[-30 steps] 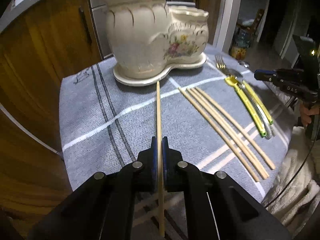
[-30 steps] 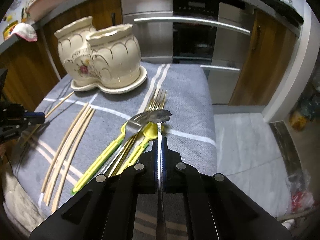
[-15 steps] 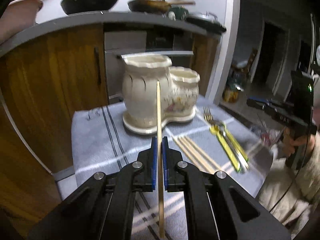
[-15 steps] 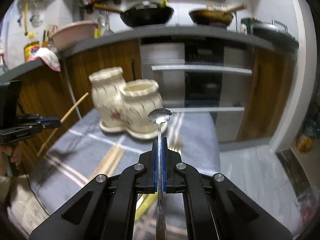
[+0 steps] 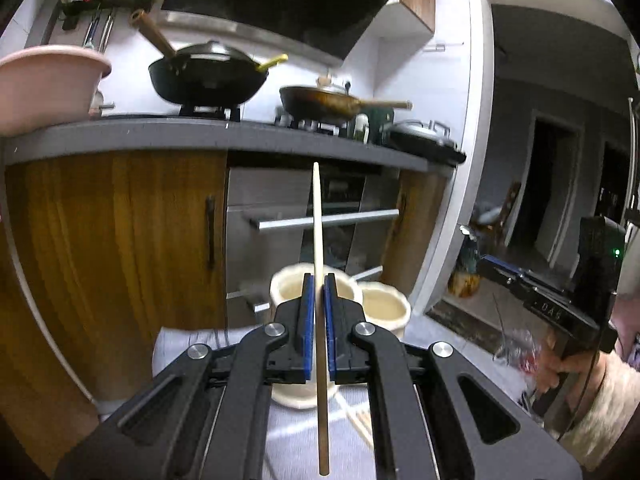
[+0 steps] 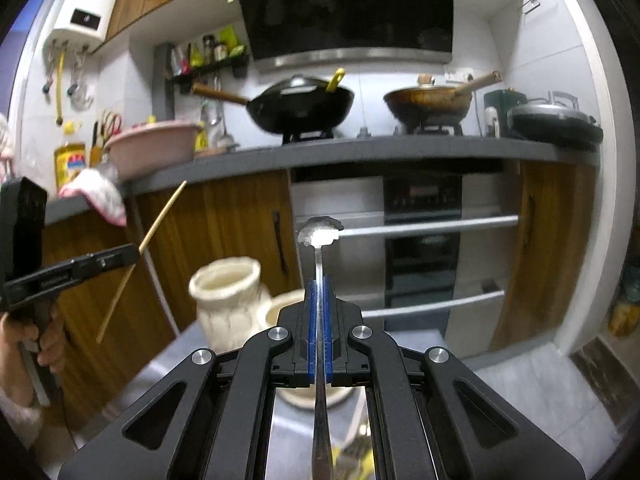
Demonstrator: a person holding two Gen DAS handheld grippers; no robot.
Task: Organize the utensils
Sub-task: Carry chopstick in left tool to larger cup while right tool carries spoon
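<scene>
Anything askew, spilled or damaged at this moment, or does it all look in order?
Nothing stands out. The left gripper is shut on a chopstick, the right gripper on a metal spoon, both raised above the cream ceramic holder, which stands upright. No spill or breakage shows.

Cream ceramic, pale wood, bright steel, black tools with blue pads

The two-pot holder (image 6: 226, 296) is plain cream; the chopstick (image 5: 320, 280) pale tan; the spoon (image 6: 320, 236) shiny silver. Both the left tool (image 5: 316, 312) and the right tool (image 6: 319, 320) are matte black with blue pads (image 5: 307, 320) and silver screw heads. The cloth (image 5: 180, 344) is grey with white stripes. Cabinet doors (image 5: 112, 240) are warm brown woodgrain under a dark grey worktop (image 6: 360, 148).
</scene>
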